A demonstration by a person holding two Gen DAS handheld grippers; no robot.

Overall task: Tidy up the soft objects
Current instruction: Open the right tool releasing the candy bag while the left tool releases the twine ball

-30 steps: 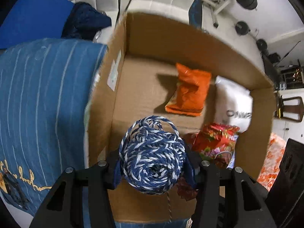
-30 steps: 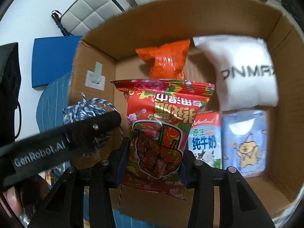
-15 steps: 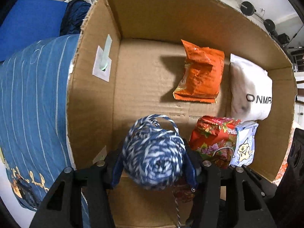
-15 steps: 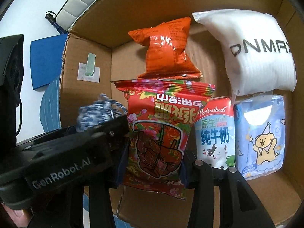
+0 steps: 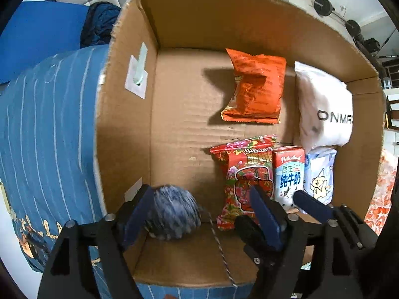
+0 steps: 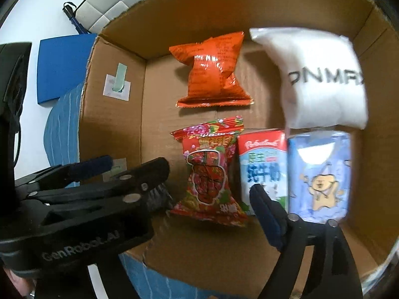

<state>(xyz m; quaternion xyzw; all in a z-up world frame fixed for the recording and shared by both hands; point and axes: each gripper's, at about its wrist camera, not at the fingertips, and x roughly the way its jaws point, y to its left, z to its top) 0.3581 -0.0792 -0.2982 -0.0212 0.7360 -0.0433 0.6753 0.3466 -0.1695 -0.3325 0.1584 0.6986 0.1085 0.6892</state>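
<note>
Jaws of both the left gripper [image 5: 199, 206] and right gripper [image 6: 212, 194] are just opening wide, releasing the yarn ball [image 5: 172, 215] and red snack packet [image 6: 209, 174] into the cardboard box [image 5: 124, 129].

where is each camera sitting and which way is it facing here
Left wrist: on the left gripper, facing straight down into the cardboard box; its own open fingers frame the blurred yarn ball, and the right gripper shows alongside.
Right wrist: on the right gripper, facing steeply down into the box; one of its fingers shows, the left gripper crosses at lower left, and the red snack bag lies free.
Shared: orange bag, milk carton, white pouch, blue pack.
</note>
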